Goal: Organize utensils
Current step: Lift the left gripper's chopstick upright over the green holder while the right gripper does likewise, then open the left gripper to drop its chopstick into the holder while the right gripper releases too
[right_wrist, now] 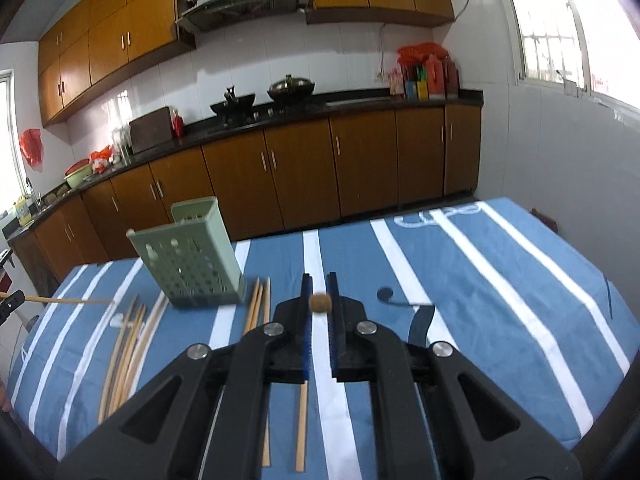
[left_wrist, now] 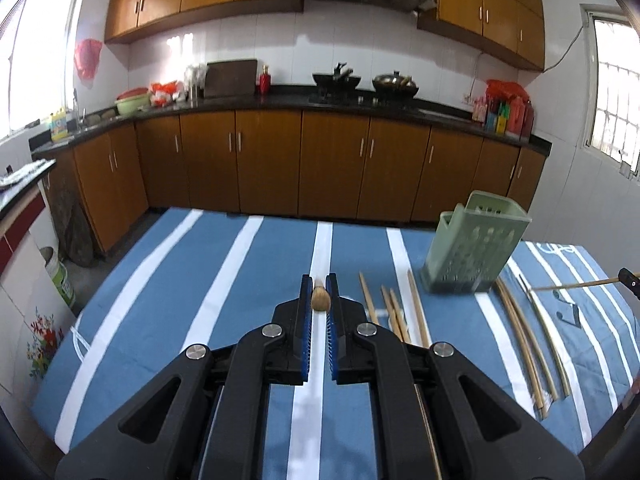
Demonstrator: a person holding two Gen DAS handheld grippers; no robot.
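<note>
The table [left_wrist: 224, 264], under a blue cloth with white stripes, carries everything the job needs. Toward its far side stands the green holder [left_wrist: 476, 244], a slotted plastic caddy that leans a little and, as far as can be seen through its open top, has no chopsticks in it yet.

Loose chopsticks [left_wrist: 396, 312] lie flat on the cloth in two groups, one just beside the holder on the side nearer the left claw, the other a longer curved bundle on the holder's opposite side, reaching toward the near edge. In the right wrist view the same groups flank the holder, and further sticks run under the claw toward the camera.

The left claw [left_wrist: 320, 300] is clamped on a single chopstick [left_wrist: 321, 301], seen end-on as a round tan tip between the blue pads. It is held above the cloth, near the holder but apart from it.

The right claw [right_wrist: 320, 302] grips its own chopstick [right_wrist: 320, 303] in the same way, end-on, also raised off the table.

Judging from this, the sorting is barely begun: two sticks are lifted, none visibly stowed, and most of the pile is yet to be gathered and dropped in the holder.
</note>
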